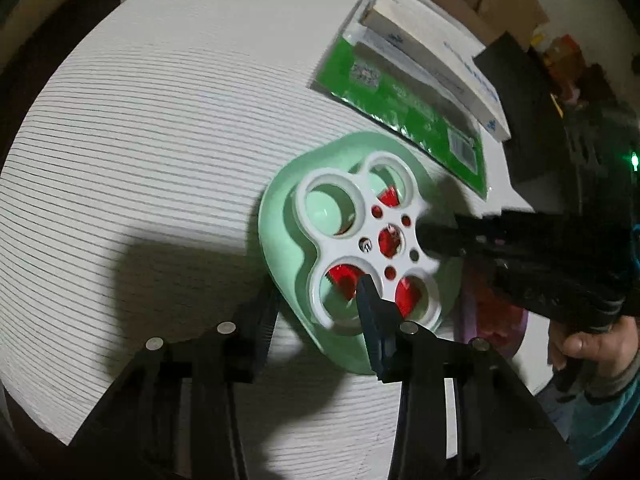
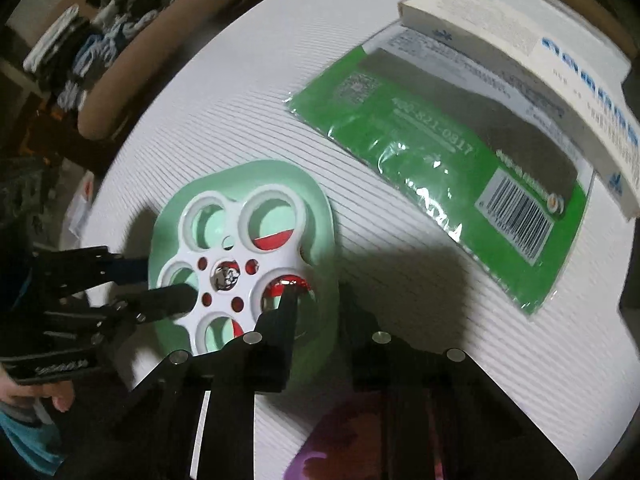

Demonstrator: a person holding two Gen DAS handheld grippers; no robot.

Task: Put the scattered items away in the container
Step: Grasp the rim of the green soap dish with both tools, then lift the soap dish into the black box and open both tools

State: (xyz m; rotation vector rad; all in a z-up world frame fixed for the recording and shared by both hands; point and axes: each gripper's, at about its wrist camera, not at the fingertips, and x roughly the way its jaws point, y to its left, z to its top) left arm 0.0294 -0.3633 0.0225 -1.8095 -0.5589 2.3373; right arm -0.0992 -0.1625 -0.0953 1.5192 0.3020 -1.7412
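Note:
A mint green container (image 1: 280, 216) (image 2: 324, 216) stands on the round white table, capped by a white lid (image 1: 360, 220) (image 2: 224, 248) with several round holes. Red items show through the holes. My left gripper (image 1: 316, 296) straddles the near rim: one finger outside the green wall, the other dipped into a lid hole and still short of the ring, so it is open. From the opposite side my right gripper (image 2: 320, 300) pinches the rim, one finger in a hole over a red item, one outside the wall. Each gripper shows in the other's view, left gripper (image 2: 160, 284) and right gripper (image 1: 428, 236).
A flat green packet (image 1: 400, 108) (image 2: 440, 148) lies beyond the container, with a long white box (image 1: 452, 68) (image 2: 540, 64) resting on its far edge. A purple-pink item (image 2: 352, 440) lies under my right gripper. The table edge (image 1: 48, 128) curves close on the left. Hands hold both grippers.

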